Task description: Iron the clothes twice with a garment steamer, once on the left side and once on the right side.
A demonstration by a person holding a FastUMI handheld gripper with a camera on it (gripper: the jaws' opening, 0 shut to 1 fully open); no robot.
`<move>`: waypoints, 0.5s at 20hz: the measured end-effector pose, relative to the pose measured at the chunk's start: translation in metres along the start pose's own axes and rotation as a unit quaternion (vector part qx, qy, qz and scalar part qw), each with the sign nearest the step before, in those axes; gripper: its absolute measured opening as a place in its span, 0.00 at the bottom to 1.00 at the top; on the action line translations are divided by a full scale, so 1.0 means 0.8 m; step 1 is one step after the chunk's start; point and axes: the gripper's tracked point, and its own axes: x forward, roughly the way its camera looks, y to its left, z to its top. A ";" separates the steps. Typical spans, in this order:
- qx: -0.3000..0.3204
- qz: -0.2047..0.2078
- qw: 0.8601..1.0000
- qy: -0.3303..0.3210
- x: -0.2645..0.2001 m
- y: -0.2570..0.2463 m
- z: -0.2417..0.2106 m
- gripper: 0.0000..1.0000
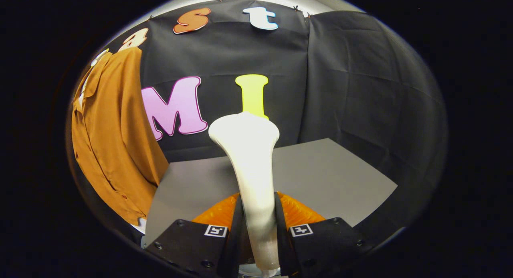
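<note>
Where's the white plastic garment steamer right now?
In the gripper view, the white plastic garment steamer stands clamped between the gripper fingers, head up over the grey table, with the hanging orange-brown shirt off to its left.

Cream-white garment steamer (251,165); plain rust-orange shirt (112,141), its collar lining seemingly white; grey surface (320,169); black cloth wall (360,89)

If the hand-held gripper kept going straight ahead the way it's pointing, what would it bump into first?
Probably the black cloth wall. The hand-held gripper is shut on the white garment steamer, whose head leads, pointing over the grey table. The orange shirt hangs off to the left, out of that line. Depth is unclear.
</note>
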 end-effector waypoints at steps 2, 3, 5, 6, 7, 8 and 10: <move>0.001 0.003 1.000 -0.014 -0.018 0.014 0.007 0.42; 0.001 0.004 1.000 -0.021 -0.026 0.021 0.010 0.42; 0.001 0.008 0.999 -0.034 -0.047 0.039 0.016 0.42; 0.000 0.010 0.999 -0.042 -0.059 0.049 0.019 0.42; -0.002 0.012 0.999 -0.050 -0.070 0.059 0.024 0.42; -0.004 0.015 0.998 -0.058 -0.084 0.072 0.028 0.42; -0.004 0.022 0.997 -0.075 -0.106 0.098 0.039 0.42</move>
